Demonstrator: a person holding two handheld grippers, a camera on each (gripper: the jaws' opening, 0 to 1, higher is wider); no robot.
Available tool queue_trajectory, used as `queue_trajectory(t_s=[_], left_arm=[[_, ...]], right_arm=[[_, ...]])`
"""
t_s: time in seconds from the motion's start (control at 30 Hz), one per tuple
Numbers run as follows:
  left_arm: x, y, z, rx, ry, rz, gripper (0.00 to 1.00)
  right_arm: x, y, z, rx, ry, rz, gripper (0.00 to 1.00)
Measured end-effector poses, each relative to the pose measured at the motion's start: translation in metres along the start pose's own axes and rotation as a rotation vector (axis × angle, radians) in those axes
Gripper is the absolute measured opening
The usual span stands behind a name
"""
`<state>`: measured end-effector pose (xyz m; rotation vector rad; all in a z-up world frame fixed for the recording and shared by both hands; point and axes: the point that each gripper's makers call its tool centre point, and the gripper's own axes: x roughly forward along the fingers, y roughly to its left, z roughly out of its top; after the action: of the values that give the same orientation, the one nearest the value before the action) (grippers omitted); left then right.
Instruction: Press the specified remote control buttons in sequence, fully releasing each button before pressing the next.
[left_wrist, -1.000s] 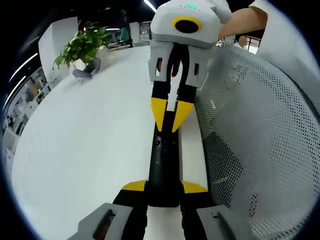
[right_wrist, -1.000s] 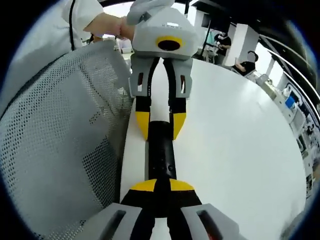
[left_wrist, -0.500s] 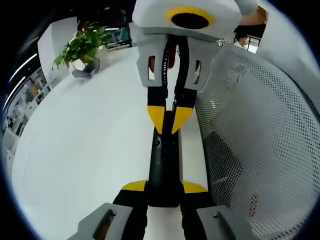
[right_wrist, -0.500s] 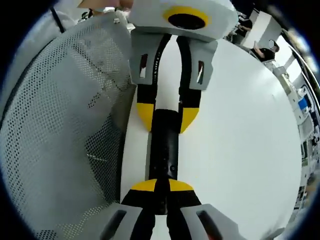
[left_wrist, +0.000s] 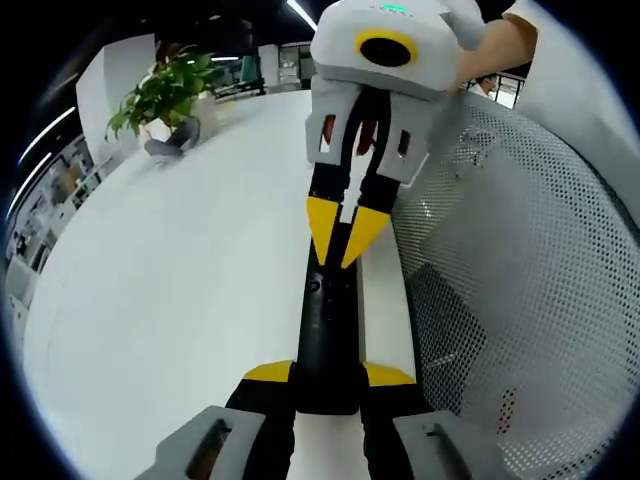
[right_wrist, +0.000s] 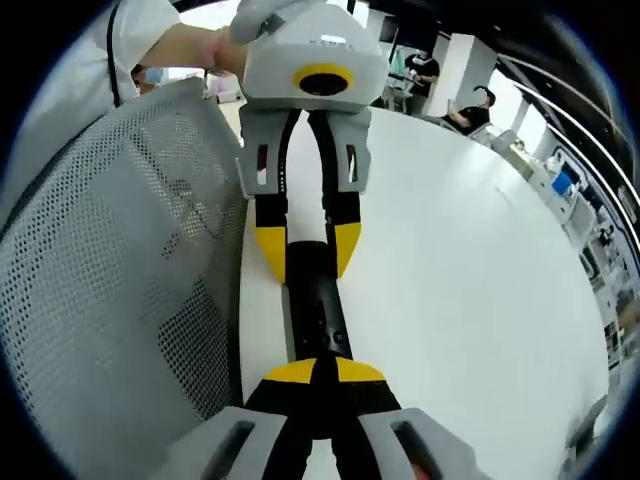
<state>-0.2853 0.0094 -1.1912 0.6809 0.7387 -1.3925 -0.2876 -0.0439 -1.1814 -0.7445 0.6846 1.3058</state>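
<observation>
On the white counter (left_wrist: 170, 300), beside a grey mesh chair back (left_wrist: 520, 300), a slim black remote control (left_wrist: 327, 330) lies clamped at one end by the left hand-held gripper (left_wrist: 327, 375). The right hand-held gripper (right_wrist: 313, 372) has its yellow tips together, touching the remote's other end.

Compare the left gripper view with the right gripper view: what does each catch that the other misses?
Left gripper view alone: a potted plant at the far table edge. Right gripper view alone: seated people beyond the table. Both: the black remote control on the white table, clamped by the left hand-held gripper at one end, the shut right hand-held gripper at the other, beside a mesh chair back.
</observation>
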Motion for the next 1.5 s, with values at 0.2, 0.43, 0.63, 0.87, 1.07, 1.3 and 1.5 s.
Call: queue_trajectory(t_s=[0.2,0.43,0.63,0.87,1.07,1.3,1.5], left_arm=[[0.0,-0.0001,-0.0001,0.0,0.002,0.0,0.23],[0.0001,-0.0003,0.0001,0.005,0.002,-0.004,0.23],[0.0003,-0.0006,-0.0001,0.0,0.004,-0.003,0.23],[0.0001,-0.0007,0.0,-0.003,-0.001,0.001,0.23],[0.0,-0.0008,0.0,0.004,0.002,-0.002,0.23],[0.0001,-0.0007,0.0002,0.003,0.003,-0.002,0.23],[0.0,-0.0007,0.0,0.015,0.01,-0.01,0.23]], right_arm=[[0.0018,0.0015,0.0012,-0.083,0.062,0.044,0.01],[0.0049,-0.0011,0.0006,-0.013,0.269,0.119,0.0],[0.0049,-0.0001,0.0001,-0.035,0.231,0.069,0.01],[0.0002,-0.0009,0.0019,0.074,-0.049,-0.027,0.0],[0.0014,0.0,0.0034,-0.013,-0.043,-0.019,0.0],[0.0047,0.0005,0.0046,-0.129,0.088,0.039,0.0],[0.007,-0.0008,0.0028,-0.094,0.253,0.116,0.0]])
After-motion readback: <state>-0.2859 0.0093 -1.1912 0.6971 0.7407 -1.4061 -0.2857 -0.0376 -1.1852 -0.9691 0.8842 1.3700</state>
